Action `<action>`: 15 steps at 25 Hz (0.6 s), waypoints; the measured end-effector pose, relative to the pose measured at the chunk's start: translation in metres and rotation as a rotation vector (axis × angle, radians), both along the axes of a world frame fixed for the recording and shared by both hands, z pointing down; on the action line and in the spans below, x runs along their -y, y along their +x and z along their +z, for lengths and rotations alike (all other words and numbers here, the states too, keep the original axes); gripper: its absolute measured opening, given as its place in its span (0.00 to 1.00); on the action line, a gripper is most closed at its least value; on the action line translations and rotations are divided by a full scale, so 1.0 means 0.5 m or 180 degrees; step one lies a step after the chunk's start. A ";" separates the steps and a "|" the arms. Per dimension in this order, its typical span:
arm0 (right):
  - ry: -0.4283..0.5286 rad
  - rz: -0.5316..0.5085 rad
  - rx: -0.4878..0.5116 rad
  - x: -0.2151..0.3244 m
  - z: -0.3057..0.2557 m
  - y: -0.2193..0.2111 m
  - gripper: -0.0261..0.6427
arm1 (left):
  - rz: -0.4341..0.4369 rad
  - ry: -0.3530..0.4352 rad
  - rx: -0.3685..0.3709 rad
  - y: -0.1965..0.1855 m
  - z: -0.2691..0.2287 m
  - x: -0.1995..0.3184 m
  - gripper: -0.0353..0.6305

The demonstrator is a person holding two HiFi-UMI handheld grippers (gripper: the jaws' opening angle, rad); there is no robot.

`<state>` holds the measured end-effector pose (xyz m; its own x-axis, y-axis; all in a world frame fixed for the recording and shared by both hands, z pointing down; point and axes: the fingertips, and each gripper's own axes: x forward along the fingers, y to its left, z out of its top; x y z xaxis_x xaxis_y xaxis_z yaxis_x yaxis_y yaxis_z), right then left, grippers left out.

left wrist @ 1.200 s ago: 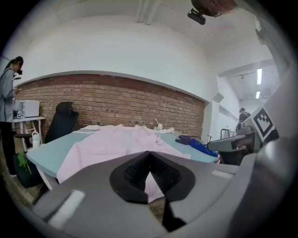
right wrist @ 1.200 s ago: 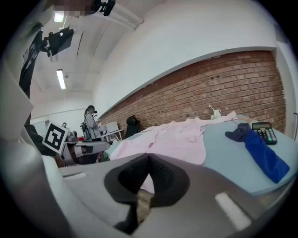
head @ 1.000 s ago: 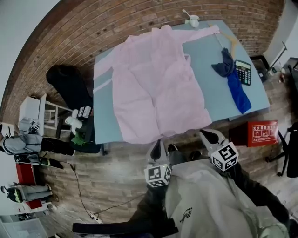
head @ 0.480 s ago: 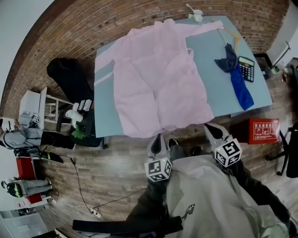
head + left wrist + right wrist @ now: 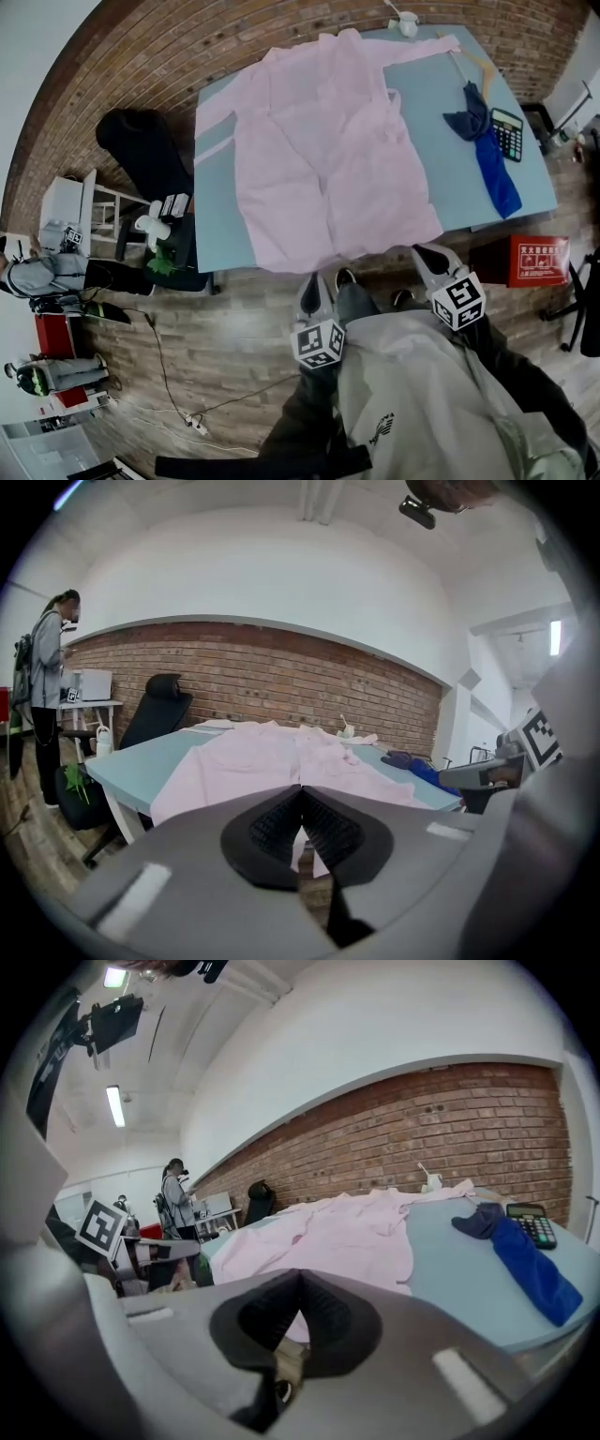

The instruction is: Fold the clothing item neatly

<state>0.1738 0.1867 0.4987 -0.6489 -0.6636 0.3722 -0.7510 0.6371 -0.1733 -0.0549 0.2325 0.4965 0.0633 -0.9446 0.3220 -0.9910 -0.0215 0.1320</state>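
We see the pink garment point(image 5: 328, 150) spread open and flat across the bench point(image 5: 436, 131), its hem hanging a little over the near edge. Our left claw point(image 5: 314, 286) and right claw point(image 5: 424, 253) are both closed tight with nothing in them, held just off that near edge and not touching the fabric. A blue cloth point(image 5: 489, 159) and a calculator point(image 5: 507, 132) lie at the bench's right end.

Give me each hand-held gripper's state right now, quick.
Left hand-held gripper: closed, holding nothing.
Right hand-held gripper: closed, holding nothing.
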 end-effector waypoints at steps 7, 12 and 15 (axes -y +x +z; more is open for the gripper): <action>-0.0385 0.0726 -0.0074 0.063 0.089 0.059 0.04 | -0.0172 -0.0512 -0.0219 -0.178 0.100 -0.004 0.37; -0.0565 0.1388 0.0199 0.058 0.133 0.149 0.32 | -0.0198 -0.0854 -0.0554 -0.284 0.199 -0.033 0.59; -0.0832 0.1542 0.0255 0.028 0.192 0.170 0.43 | -0.0219 -0.0955 -0.0740 -0.324 0.253 -0.030 0.70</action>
<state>0.2589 0.1728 0.5949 -0.3255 -0.7853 0.5266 -0.9254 0.1503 -0.3478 -0.2169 0.2474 0.6232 0.1068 -0.8152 0.5692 -0.9317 0.1179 0.3437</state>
